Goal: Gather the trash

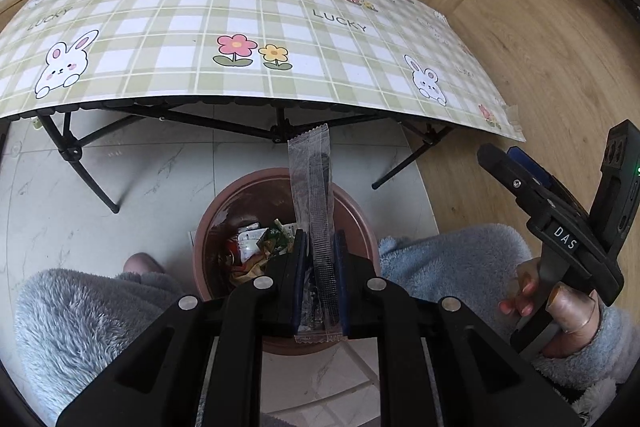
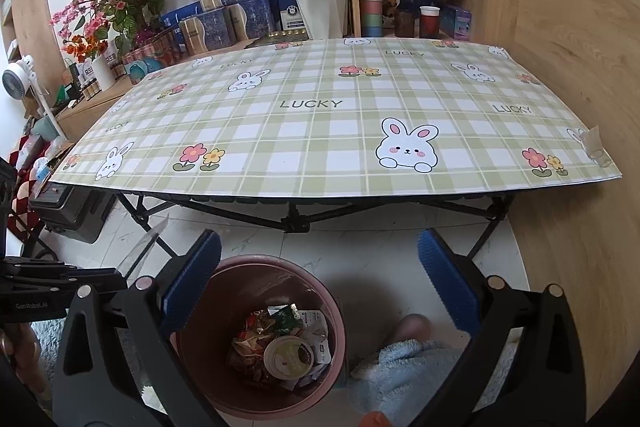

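On the left, the left claw [image 1: 320, 259] pinches a long clear plastic wrapper [image 1: 314, 195], which stands upright between the blue pads, directly above the pink bin [image 1: 360, 211]. In the right wrist view the same wrapper [image 2: 142, 251] pokes up at the left edge. The bin [image 2: 328, 291] sits on the tiled floor in front of the worktop [image 2: 340, 131] with its checked bunny cloth, and holds crumpled packets [image 2: 256, 331] and a round lid [image 2: 288, 357]. To the right, the right claw [image 2: 320, 283] is spread wide, gripping nothing, hovering over the bin. It [image 1: 520, 163] shows at the right edge of the left view.
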A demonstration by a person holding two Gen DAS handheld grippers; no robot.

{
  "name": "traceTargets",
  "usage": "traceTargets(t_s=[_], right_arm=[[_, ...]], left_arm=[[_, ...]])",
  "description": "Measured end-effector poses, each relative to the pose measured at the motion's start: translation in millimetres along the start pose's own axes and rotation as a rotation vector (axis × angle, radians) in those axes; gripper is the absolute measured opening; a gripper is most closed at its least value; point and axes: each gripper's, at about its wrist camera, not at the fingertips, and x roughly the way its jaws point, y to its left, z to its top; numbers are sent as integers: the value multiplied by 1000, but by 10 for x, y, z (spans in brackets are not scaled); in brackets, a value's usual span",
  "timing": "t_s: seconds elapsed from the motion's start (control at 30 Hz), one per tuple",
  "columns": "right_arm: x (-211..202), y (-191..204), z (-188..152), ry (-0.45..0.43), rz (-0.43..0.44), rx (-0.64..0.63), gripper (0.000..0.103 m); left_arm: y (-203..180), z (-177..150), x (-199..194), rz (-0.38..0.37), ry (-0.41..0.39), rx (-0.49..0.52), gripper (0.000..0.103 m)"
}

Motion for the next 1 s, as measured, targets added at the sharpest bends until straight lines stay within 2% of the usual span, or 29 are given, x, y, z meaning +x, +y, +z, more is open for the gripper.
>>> traceTargets(t_s=[0.37,0.4,0.43,0.47,0.53,0.7,0.87,1.0], right_arm=[[2,-6,-7,0,3,2,97],[2,-8,-7,0,3,1,97],[2,-8,-4,-1,3,2,97],[4,-11,-7,0,3,2,97],[5,-12,-6,1,0,3,97],[15,-19,-20,12,-8,9,97],[10,-7,-15,6,-5,6,97],[-28,20,40,0,-7,-9,97]], left_arm=[[-71,94,270,11,34,67,15],[-68,94,295,14,29,73,19],[-64,93,320,7,28,77,32],[-51,92,345,-5,27,74,52],[-21,77,357,-3,14,56,67],[11,63,279,52,-25,65,71],[-52,110,65,129,-129,106,88],[-78,179,-160,191,-224,125,92]])
